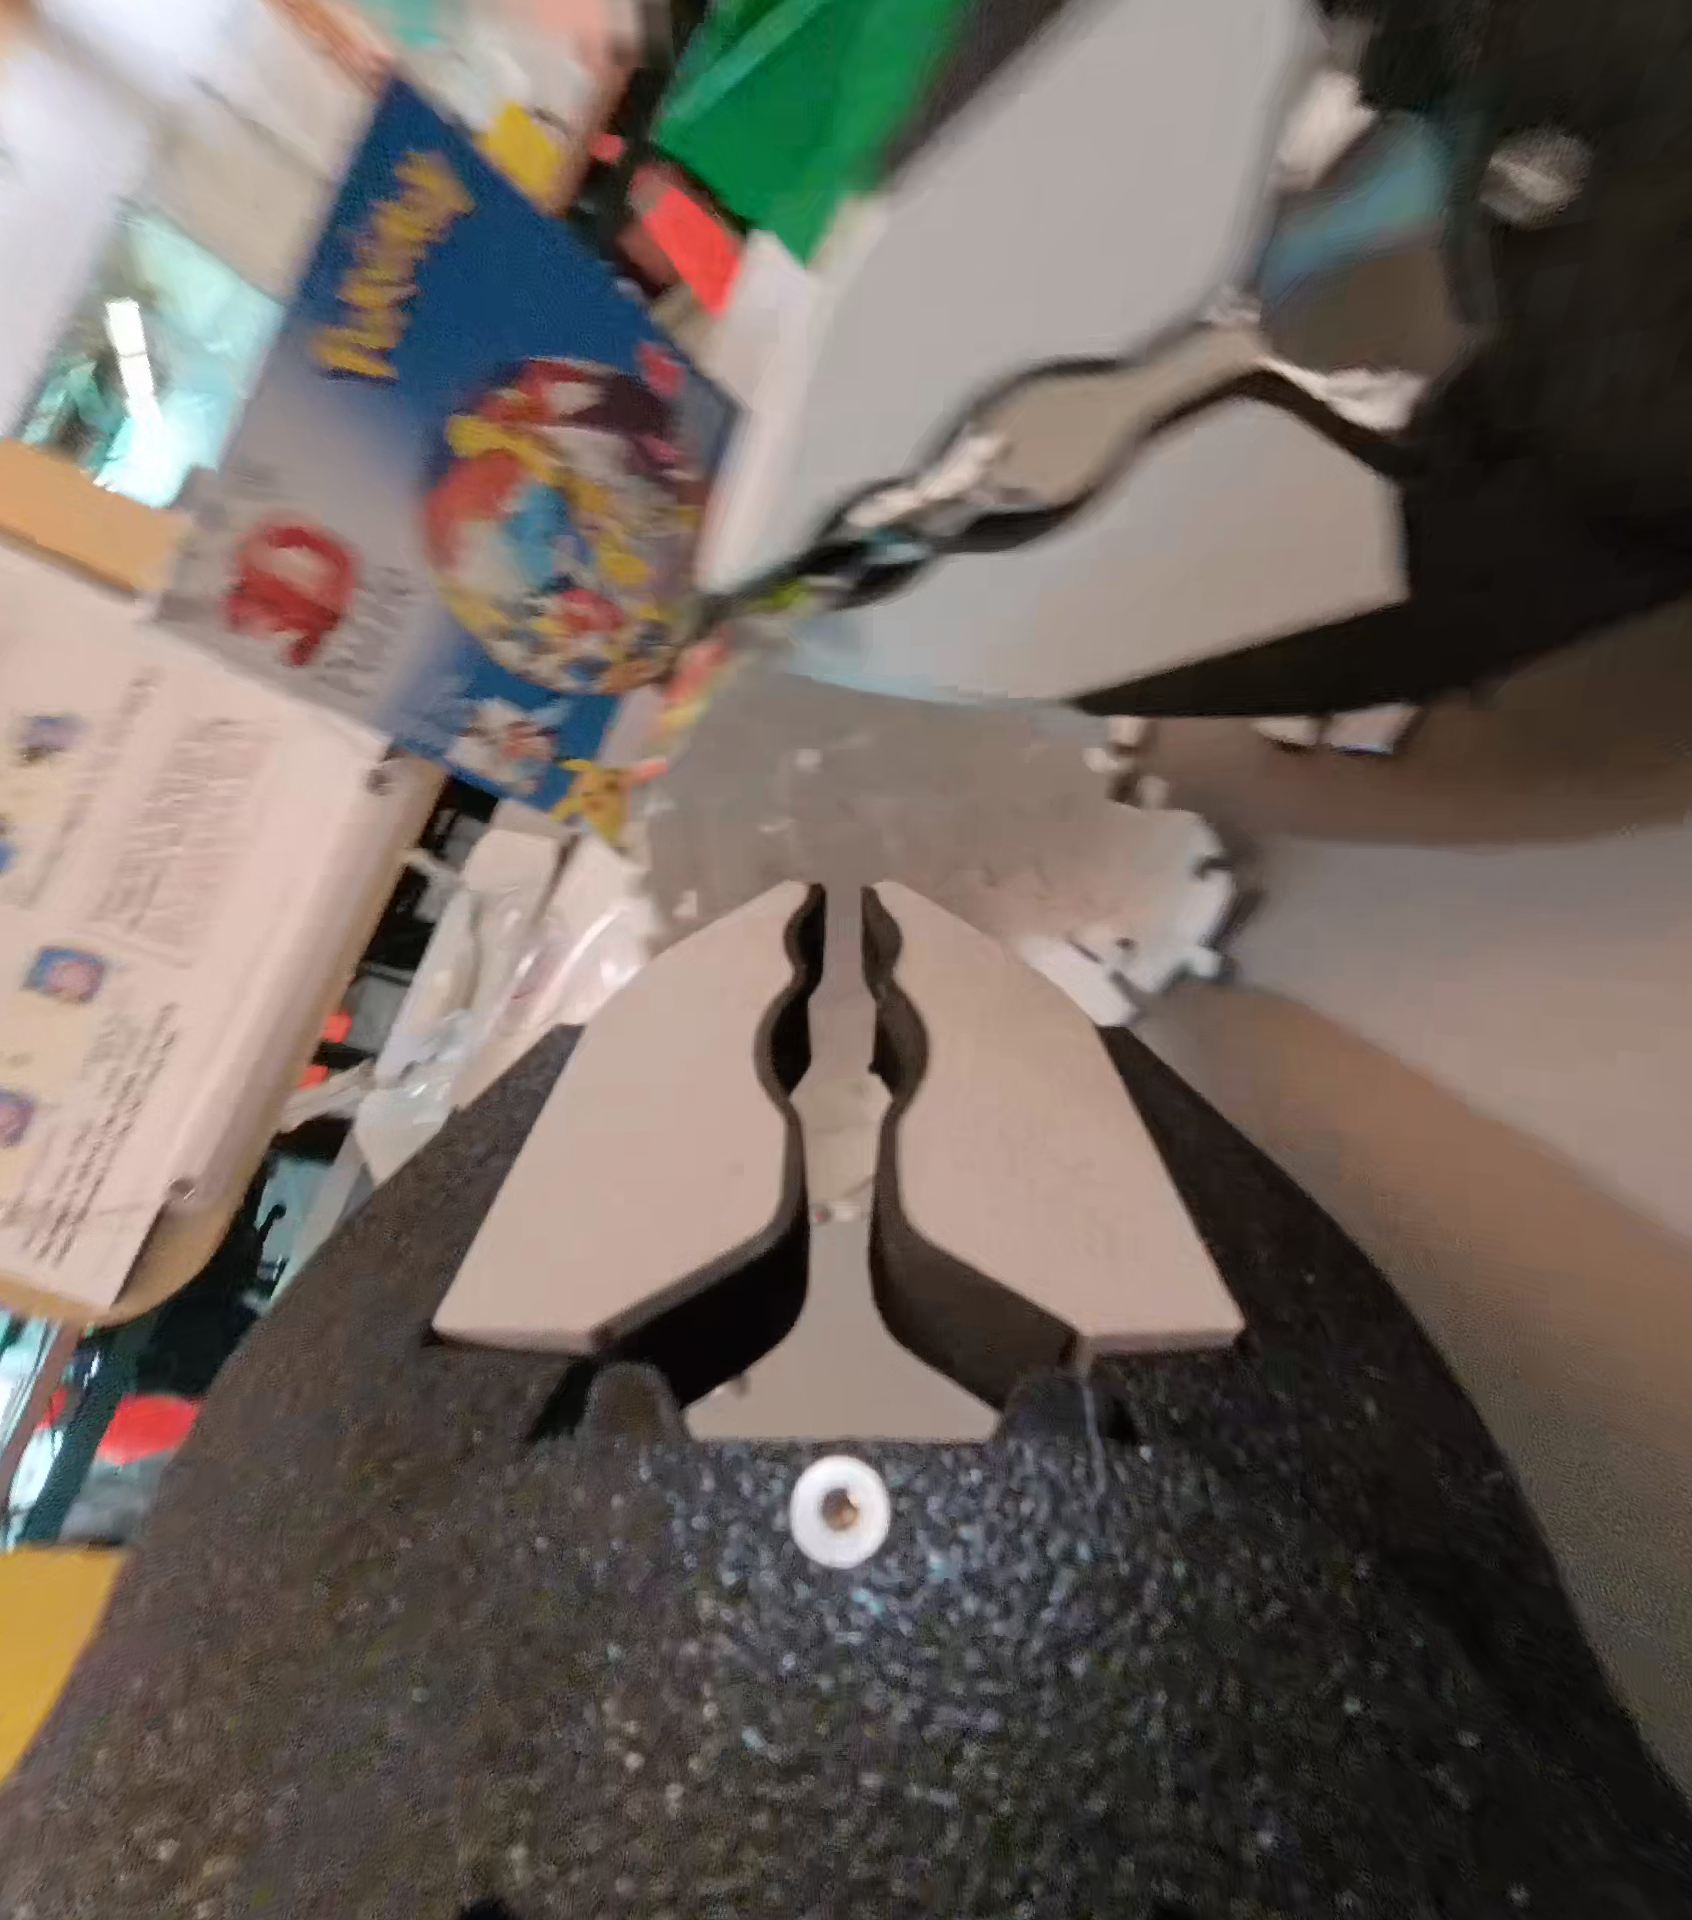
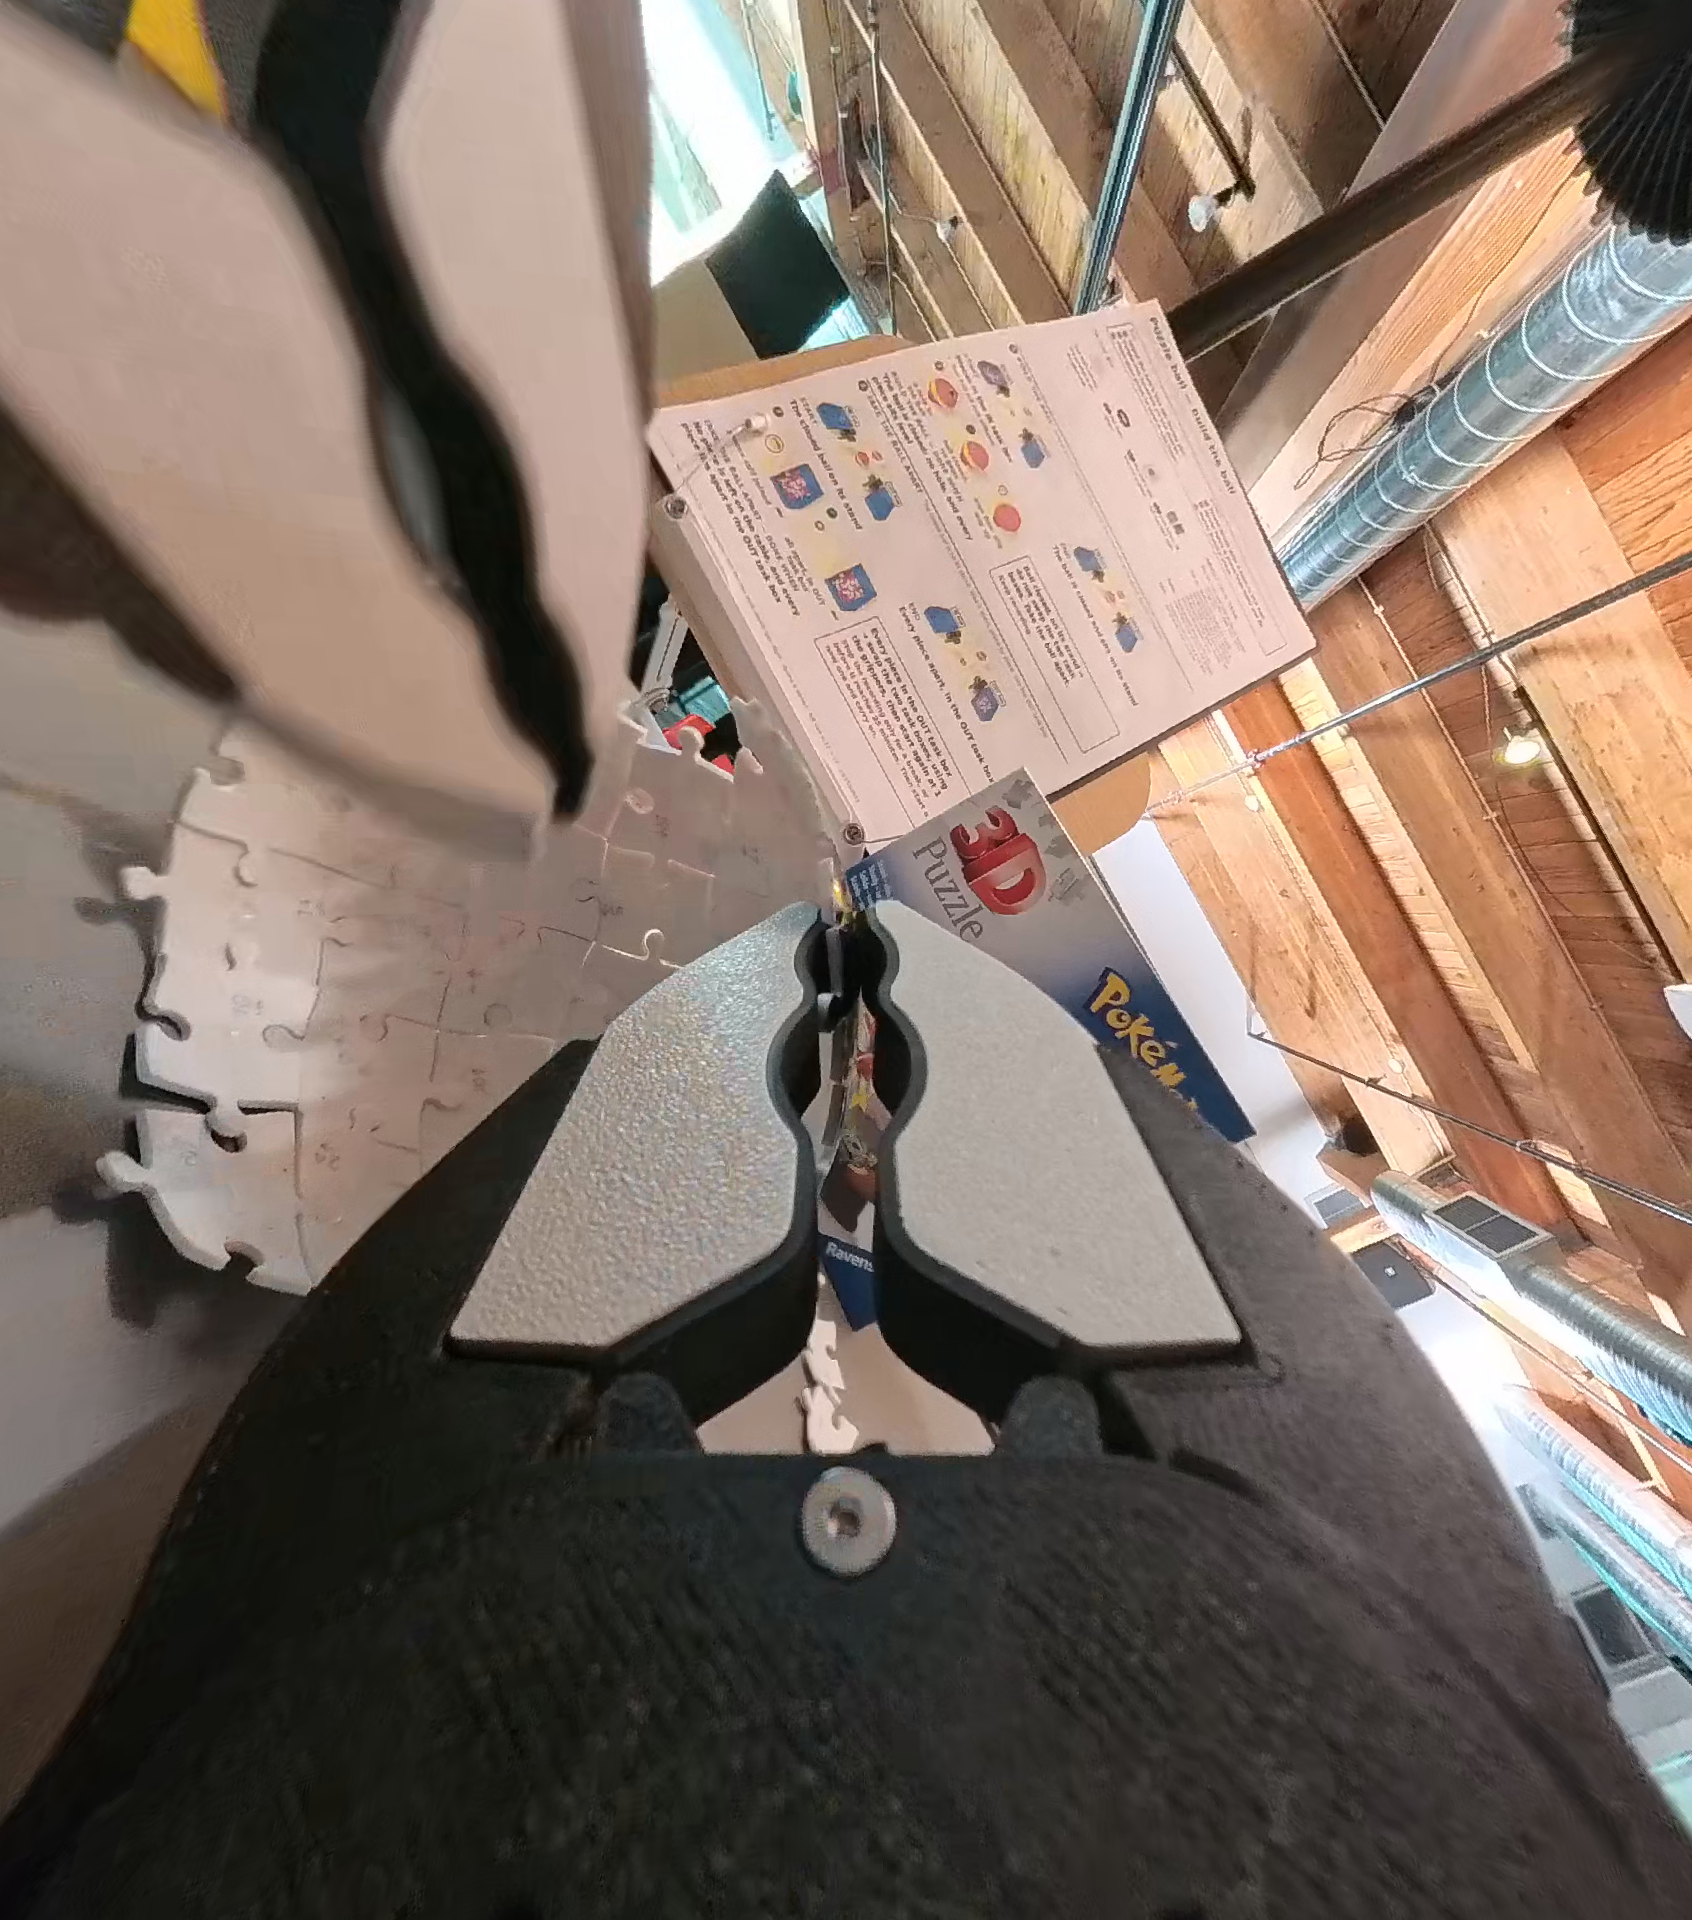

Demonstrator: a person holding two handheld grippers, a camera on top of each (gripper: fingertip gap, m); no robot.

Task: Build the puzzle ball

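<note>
Fingers (image 2: 1008, 1122) of right gripper (image 2: 844, 940) nearly closed around puzzle piece (image 2: 840, 1101).

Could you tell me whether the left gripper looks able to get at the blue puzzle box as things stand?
Probably not right away. The left gripper appears shut on the edge of the assembled puzzle shell, and the right gripper sits close beside the blue puzzle box. It would have to let go first.

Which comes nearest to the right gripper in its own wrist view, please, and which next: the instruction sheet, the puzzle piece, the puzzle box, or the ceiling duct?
1. Puzzle piece: clamped edge-on between the right gripper fingers.
2. Puzzle box: just beyond the fingertips, to the right.
3. Instruction sheet: behind the box, higher in the picture.
4. Ceiling duct: far beyond, upper right, against the wooden ceiling.
</note>
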